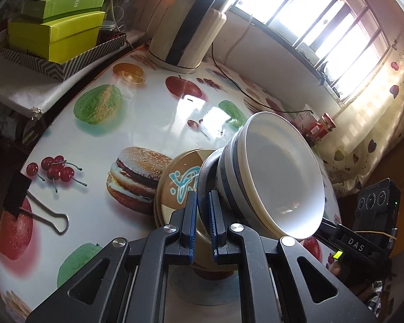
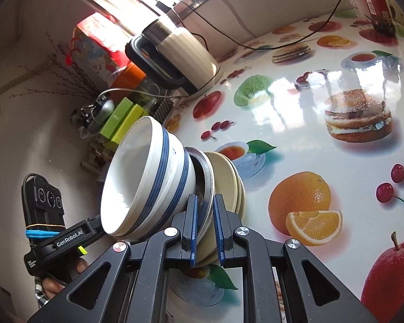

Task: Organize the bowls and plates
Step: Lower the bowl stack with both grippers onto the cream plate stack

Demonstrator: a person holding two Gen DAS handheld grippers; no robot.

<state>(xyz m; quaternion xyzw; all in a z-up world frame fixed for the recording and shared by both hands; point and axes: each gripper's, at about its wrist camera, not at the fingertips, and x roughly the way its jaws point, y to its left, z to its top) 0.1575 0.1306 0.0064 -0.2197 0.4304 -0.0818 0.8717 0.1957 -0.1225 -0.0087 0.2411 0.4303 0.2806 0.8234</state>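
Both grippers were clamped nearly shut on opposite sides of one tilted stack of dishes held just above the counter (image 1: 159, 113): the left gripper (image 1: 202, 223) pinched the rims of the metal plate (image 1: 203, 185) and the tan plates (image 1: 175, 177) below it, and the right gripper (image 2: 204, 226) gripped the same rims from the other side. On top of the metal plate sat nested white bowls (image 1: 277, 172) with blue bands, empty inside and tipped on their side with the stack, which hung over the near edge of the counter. The upper tan plate bore a blue-and-white pattern. The counter was covered in a glossy cloth printed with burgers, apples, oranges and cherries. A binder clip (image 1: 37, 204) lay near its left edge in the left wrist view. Farther back, near the far edge, a cream electric kettle (image 1: 185, 35) with a black handle stood on its base, its cord trailing along the counter. Beside the kettle, a patterned tray (image 1: 56, 62) held green boxes (image 1: 54, 35). A red-labelled jar (image 1: 327, 125) stood at the far right edge under a barred window (image 1: 323, 18), where a checked curtain (image 1: 385, 102) with hearts hung.
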